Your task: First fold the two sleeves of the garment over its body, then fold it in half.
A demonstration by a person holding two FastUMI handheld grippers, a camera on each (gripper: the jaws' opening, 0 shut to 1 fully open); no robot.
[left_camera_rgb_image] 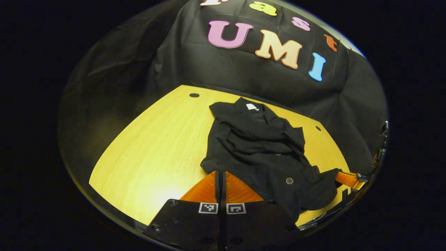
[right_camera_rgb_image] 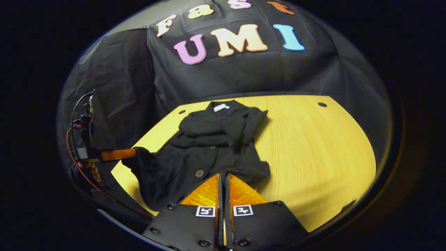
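- Pinching the near hem of the black garment (left_camera_rgb_image: 258, 150), my left gripper (left_camera_rgb_image: 221, 174) and right gripper (right_camera_rgb_image: 223, 177) each have fingers pressed together on cloth.
- Sleeves look already folded over the body on the yellow table (left_camera_rgb_image: 153, 146).
- I'd lift both corners evenly and carry them toward the far collar.

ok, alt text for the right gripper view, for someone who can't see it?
A black garment lies on a yellow wooden table, both sleeves already folded over its body. The right gripper pinches the near hem with its orange fingers closed on the cloth, and the left gripper grips the hem's other corner at the left.
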